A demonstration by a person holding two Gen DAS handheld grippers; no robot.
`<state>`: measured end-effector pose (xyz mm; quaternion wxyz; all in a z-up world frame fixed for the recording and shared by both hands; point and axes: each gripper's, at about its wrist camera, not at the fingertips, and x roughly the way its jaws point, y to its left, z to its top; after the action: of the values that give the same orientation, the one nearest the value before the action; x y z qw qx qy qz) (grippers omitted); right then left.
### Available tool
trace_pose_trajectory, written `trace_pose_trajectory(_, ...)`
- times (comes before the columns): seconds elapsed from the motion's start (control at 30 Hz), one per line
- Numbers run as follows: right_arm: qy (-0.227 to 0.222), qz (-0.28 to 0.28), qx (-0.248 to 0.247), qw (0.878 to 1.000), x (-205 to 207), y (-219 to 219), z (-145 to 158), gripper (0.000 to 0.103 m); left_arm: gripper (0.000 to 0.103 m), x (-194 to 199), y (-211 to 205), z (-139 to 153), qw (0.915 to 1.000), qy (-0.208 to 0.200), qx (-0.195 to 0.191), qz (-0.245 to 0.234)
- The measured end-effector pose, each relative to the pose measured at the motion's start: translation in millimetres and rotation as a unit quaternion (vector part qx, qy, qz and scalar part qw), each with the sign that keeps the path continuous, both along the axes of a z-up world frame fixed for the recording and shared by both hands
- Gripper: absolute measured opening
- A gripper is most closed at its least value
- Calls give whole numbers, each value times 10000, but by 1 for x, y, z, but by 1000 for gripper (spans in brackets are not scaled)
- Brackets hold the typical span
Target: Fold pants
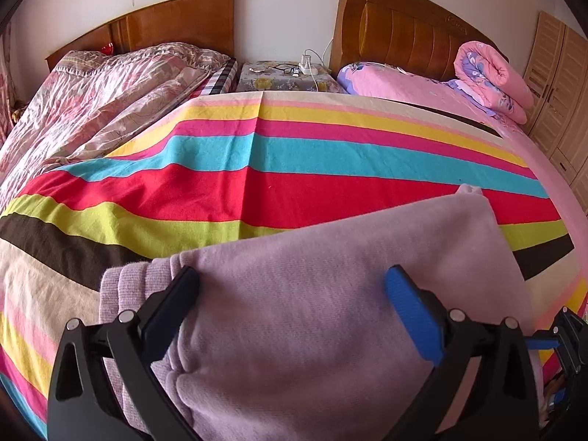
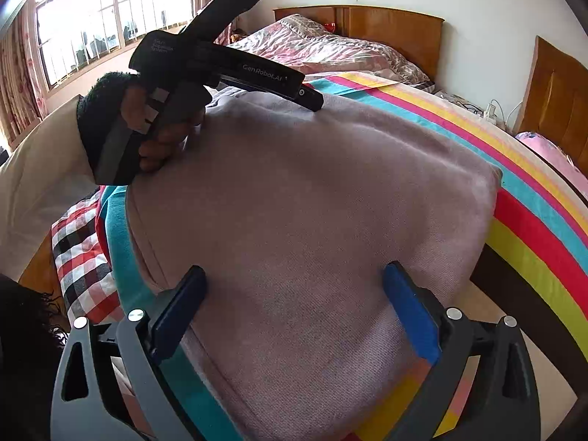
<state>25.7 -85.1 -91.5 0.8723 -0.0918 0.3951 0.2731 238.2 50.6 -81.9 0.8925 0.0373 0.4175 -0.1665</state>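
The pale lilac knit pants [image 1: 312, 316] lie folded into a thick rectangle on the striped blanket [image 1: 257, 191], near its front edge. My left gripper [image 1: 292, 283] hovers over the pants with its jaws wide apart and nothing pressed between the blue pads [image 1: 411, 316]. In the right wrist view the same pants [image 2: 312, 183] fill the middle. My right gripper [image 2: 294, 279] stands open just above them, its pads apart. A hand [image 2: 158, 147] holds the left gripper [image 2: 257, 73] at the far left corner of the pants. The right gripper's edge [image 1: 567, 338] shows at the far right.
Two beds with wooden headboards [image 1: 404, 33] stand side by side. A nightstand [image 1: 286, 77] between them carries glasses and a power strip. A rolled pink quilt [image 1: 492, 77] lies at the back right, a wardrobe [image 1: 558, 84] beyond. A checked cloth [image 2: 81, 257] hangs at the bed's edge.
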Motion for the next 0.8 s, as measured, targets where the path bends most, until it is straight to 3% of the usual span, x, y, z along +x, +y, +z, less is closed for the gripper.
trace_pose_trajectory(0.13,-36,19,26,10000,-1,1,-2,99,102,3,-3,-2,9999,-84,114,71)
trace_pose_trajectory(0.33,-196,-43,-11,9998,-8,3,0,99,101,-2,15,6,9985,-164,-511,73)
trace_pose_trajectory(0.4,-242,-234,-174,9993,-16,3,5,99,101,-14,24,18,9965,-390,-580,450)
trace_pose_trajectory(0.5,-349,-428,-311,9980,-41,-6,12,99,102,-61,42,38,9880,-1038,-480,1042)
trace_pose_trajectory(0.63,-222,-882,-397,9951,-75,-29,13,99,101,-124,66,37,9788,-1110,-64,1719)
trace_pose_trajectory(0.8,-963,-1362,326,9854,-134,-56,66,99,102,-223,85,82,9574,-1855,12,2214)
